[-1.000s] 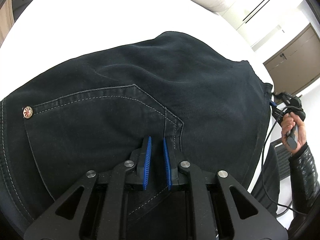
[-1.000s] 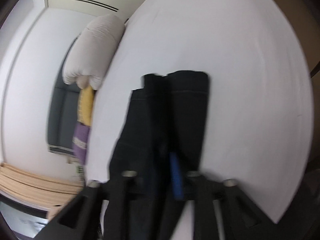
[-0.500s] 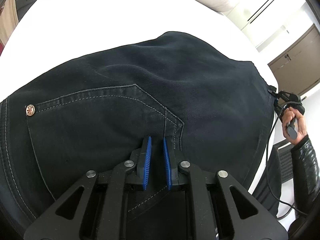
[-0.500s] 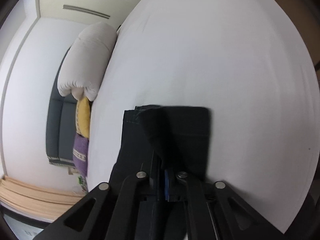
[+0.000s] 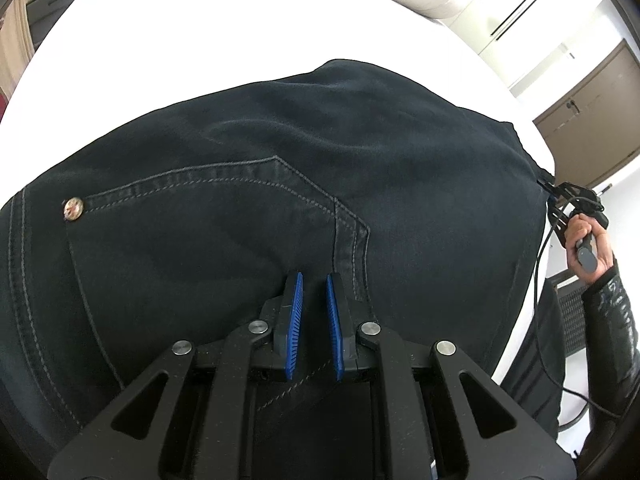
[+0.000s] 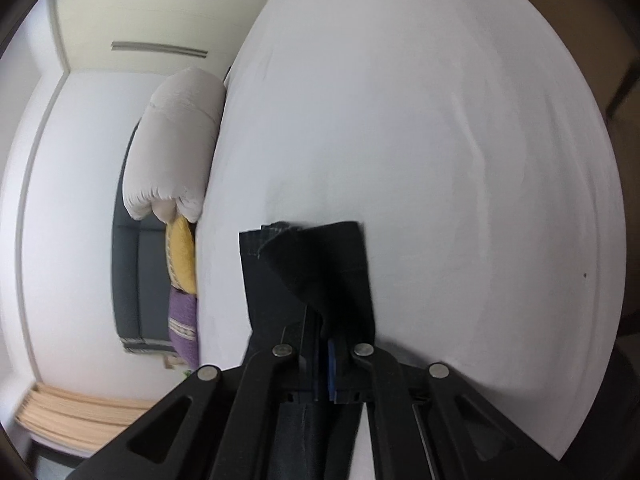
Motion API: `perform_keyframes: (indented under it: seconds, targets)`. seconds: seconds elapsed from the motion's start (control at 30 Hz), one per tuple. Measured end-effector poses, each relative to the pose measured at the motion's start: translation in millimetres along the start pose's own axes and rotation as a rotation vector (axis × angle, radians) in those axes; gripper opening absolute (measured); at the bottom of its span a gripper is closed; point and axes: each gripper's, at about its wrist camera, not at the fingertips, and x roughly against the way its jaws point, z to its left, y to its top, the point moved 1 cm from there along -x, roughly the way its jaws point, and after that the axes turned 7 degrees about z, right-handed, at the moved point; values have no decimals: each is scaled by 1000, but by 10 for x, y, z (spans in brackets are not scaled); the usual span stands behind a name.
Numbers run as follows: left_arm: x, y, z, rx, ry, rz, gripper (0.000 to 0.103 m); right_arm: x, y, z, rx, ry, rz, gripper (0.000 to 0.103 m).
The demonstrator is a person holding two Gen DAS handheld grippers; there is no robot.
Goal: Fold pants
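Observation:
Dark navy pants (image 5: 320, 184) lie spread on the white bed (image 5: 192, 32), seat side up, with a stitched pocket and a metal rivet (image 5: 73, 209). My left gripper (image 5: 314, 280) hovers over the pocket seam with its blue pads a little apart, holding nothing. My right gripper (image 6: 326, 340) is shut on the leg ends of the pants (image 6: 316, 264), which stick out past its fingers over the bed (image 6: 440, 160). The right gripper also shows in the left wrist view (image 5: 568, 200) at the far right edge of the pants.
A white duvet roll (image 6: 176, 148) lies at the head of the bed, with a yellow cushion (image 6: 182, 256) and a purple cushion (image 6: 184, 320) beside it. A brown cabinet (image 5: 592, 116) stands beyond the bed. A cable (image 5: 552, 352) hangs from the right gripper.
The right gripper has drawn the leg ends nearer; less cloth shows past its fingers. The left gripper has hardly moved over the pocket seam.

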Motion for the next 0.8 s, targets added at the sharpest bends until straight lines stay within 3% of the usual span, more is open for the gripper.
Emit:
perform_keyframes:
  seconds: [0.2, 0.3, 0.4, 0.43, 0.5, 0.57, 0.67, 0.8]
  targets:
    - [40, -91, 75, 24, -23, -20, 12, 15, 85, -137, -45, 46, 20, 1]
    - [59, -110, 96, 33, -36, -33, 12, 28, 131, -136, -6, 66, 32, 2]
    - [80, -153, 155, 40, -53, -42, 12, 228, 151, -51, 34, 43, -17, 22]
    - [84, -160, 175, 40, -57, -45, 12, 354, 134, 24, 72, -8, -60, 41]
    - [91, -195, 192, 42, -61, -50, 12, 518, 44, 150, 118, -48, -80, 47]
    - [92, -213, 200, 41, -58, -56, 12, 565, -195, 368, 232, -28, 4, 47]
    - [101, -245, 210, 38, -57, -65, 12, 470, -865, 599, 392, -14, 231, 47]
    - [111, -263, 202, 36, -54, -71, 12, 236, -1765, 582, 420, 40, 497, 47]
